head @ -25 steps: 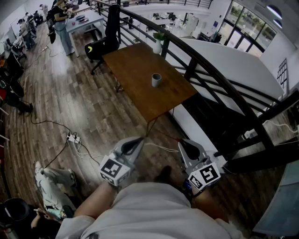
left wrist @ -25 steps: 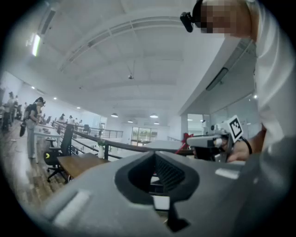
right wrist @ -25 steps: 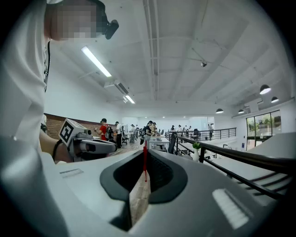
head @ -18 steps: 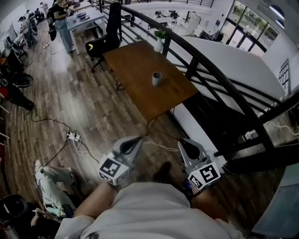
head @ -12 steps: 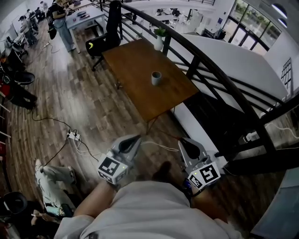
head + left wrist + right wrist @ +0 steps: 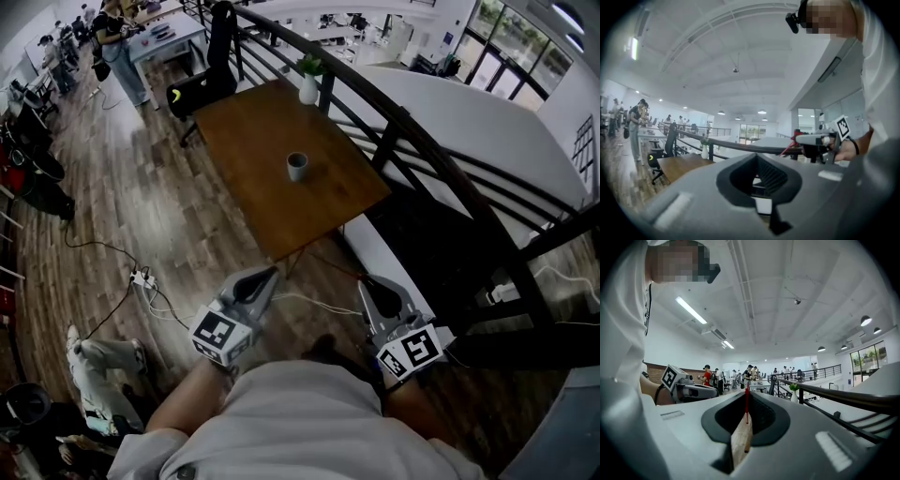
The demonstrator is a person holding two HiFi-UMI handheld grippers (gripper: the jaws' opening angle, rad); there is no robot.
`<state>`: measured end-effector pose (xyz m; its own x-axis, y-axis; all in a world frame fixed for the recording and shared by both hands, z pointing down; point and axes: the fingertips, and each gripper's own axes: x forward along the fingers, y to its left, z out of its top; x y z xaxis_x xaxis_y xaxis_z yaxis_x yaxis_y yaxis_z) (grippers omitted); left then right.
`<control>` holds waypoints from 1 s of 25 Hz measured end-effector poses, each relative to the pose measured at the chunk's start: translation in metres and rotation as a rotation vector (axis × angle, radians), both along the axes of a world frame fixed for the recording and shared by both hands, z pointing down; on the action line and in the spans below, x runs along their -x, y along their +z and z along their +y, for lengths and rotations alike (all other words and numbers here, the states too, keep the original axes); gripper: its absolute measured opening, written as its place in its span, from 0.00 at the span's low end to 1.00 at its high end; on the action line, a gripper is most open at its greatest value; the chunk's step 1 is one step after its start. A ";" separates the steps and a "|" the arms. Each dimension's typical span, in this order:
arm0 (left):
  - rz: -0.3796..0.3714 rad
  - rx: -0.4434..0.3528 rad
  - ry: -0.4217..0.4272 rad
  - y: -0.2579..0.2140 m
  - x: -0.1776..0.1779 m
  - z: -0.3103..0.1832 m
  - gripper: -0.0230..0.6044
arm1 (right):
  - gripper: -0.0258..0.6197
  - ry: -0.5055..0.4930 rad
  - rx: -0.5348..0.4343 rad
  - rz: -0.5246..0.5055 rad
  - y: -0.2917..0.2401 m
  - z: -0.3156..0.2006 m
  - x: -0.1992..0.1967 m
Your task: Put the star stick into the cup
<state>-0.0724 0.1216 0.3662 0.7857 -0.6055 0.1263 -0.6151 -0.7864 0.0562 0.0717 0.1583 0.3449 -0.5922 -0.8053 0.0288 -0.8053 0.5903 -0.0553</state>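
The grey cup (image 6: 297, 166) stands alone near the middle of a brown wooden table (image 6: 253, 141), well ahead of me. My right gripper (image 6: 367, 284) is held at waist height, far short of the table. It is shut on the star stick (image 6: 746, 404), whose wooden shaft lies between the jaws with a thin red part rising from it. The star end is not visible. My left gripper (image 6: 265, 274) is beside it, shut and empty. The left gripper view shows the right gripper (image 6: 806, 139) with the stick's red tip.
A white vase with a plant (image 6: 308, 89) stands at the table's far edge. A black railing (image 6: 403, 131) runs along the table's right side. A black office chair (image 6: 211, 70) is behind the table. Cables and a power strip (image 6: 142, 277) lie on the floor at left.
The head view has shifted: the table and cup now sit slightly lower and further left. Both grippers keep their places at my waist, the right one still holding the stick.
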 end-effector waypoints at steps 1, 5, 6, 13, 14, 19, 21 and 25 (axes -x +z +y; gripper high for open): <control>-0.008 -0.003 -0.008 0.006 -0.005 -0.007 0.04 | 0.08 -0.005 -0.006 -0.007 0.005 -0.005 -0.006; -0.028 -0.005 -0.037 0.010 -0.032 -0.028 0.04 | 0.08 -0.038 -0.025 -0.013 0.010 -0.021 -0.034; -0.028 -0.005 -0.047 0.010 -0.036 -0.033 0.04 | 0.08 -0.048 -0.027 -0.012 0.011 -0.025 -0.041; -0.042 0.012 -0.088 0.007 -0.060 -0.051 0.04 | 0.08 -0.095 -0.022 -0.036 0.010 -0.050 -0.065; -0.048 0.014 -0.082 0.008 -0.064 -0.054 0.04 | 0.08 -0.097 -0.026 -0.038 0.009 -0.054 -0.067; -0.056 -0.005 -0.051 0.005 -0.084 -0.072 0.04 | 0.08 -0.076 -0.025 -0.055 0.012 -0.073 -0.084; -0.049 -0.012 -0.048 0.002 -0.090 -0.079 0.04 | 0.08 -0.066 -0.019 -0.061 0.011 -0.077 -0.089; -0.059 -0.009 -0.021 0.003 -0.098 -0.091 0.04 | 0.08 -0.056 -0.019 -0.053 0.006 -0.087 -0.096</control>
